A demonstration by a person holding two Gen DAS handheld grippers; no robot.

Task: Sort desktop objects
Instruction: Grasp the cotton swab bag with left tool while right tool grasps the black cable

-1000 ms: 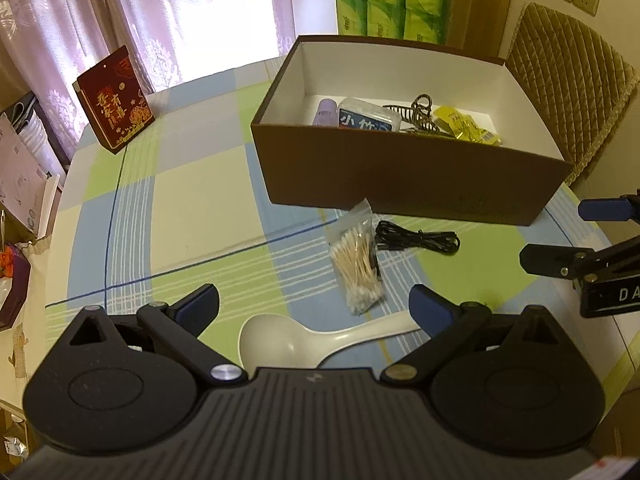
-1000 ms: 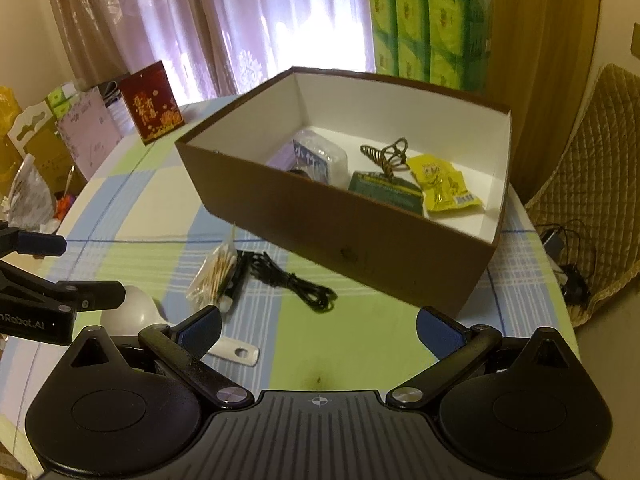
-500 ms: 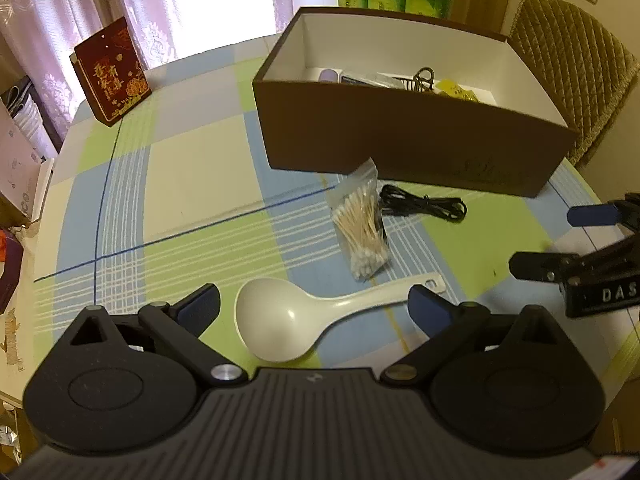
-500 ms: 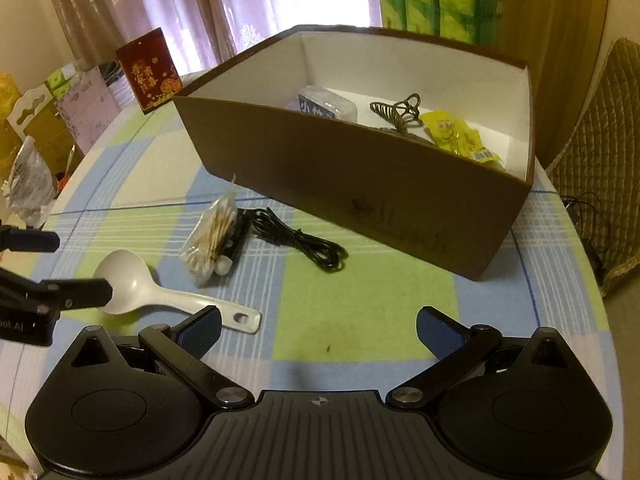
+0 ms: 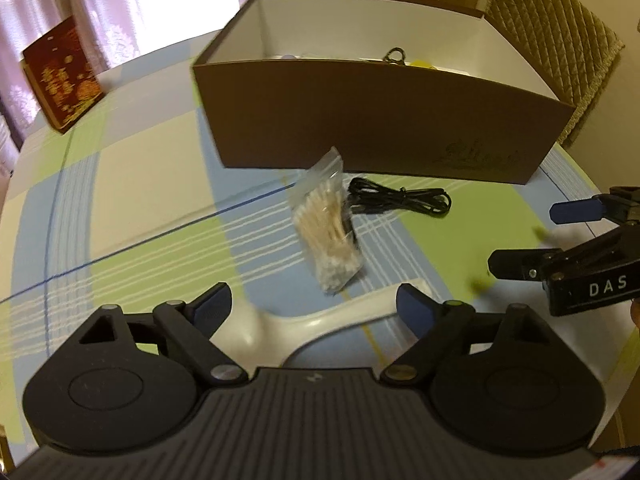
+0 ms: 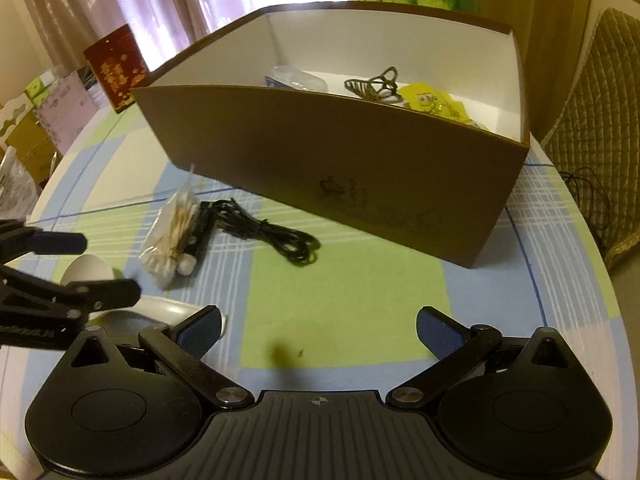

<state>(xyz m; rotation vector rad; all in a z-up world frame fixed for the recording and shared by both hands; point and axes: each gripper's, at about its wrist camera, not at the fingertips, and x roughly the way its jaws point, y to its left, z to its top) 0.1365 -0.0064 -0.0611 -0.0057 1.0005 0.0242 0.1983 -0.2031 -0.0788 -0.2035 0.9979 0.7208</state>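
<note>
A white plastic spoon (image 5: 320, 318) (image 6: 86, 270) lies on the checked tablecloth, its handle between the fingers of my left gripper (image 5: 314, 308). The jaws are closing, and the pads stand clear of the handle. Just beyond lies a clear bag of cotton swabs (image 5: 330, 232) (image 6: 174, 234) beside a coiled black cable (image 5: 400, 200) (image 6: 276, 234). Behind them stands the brown box (image 5: 380, 120) (image 6: 320, 168), holding a hair claw, a yellow packet and a tissue pack. My right gripper (image 6: 318, 328) (image 5: 536, 236) hovers open over bare cloth with nothing between its fingers.
A red printed box (image 5: 60, 76) (image 6: 116, 68) stands at the far left of the table. A quilted chair (image 5: 560, 36) (image 6: 604, 140) is past the table's right edge. Papers and bags (image 6: 36, 120) crowd the left side.
Both grippers have sunk toward the table, so box and spoon look nearer. The left jaws have narrowed around the spoon's handle. The right jaws stay wide.
</note>
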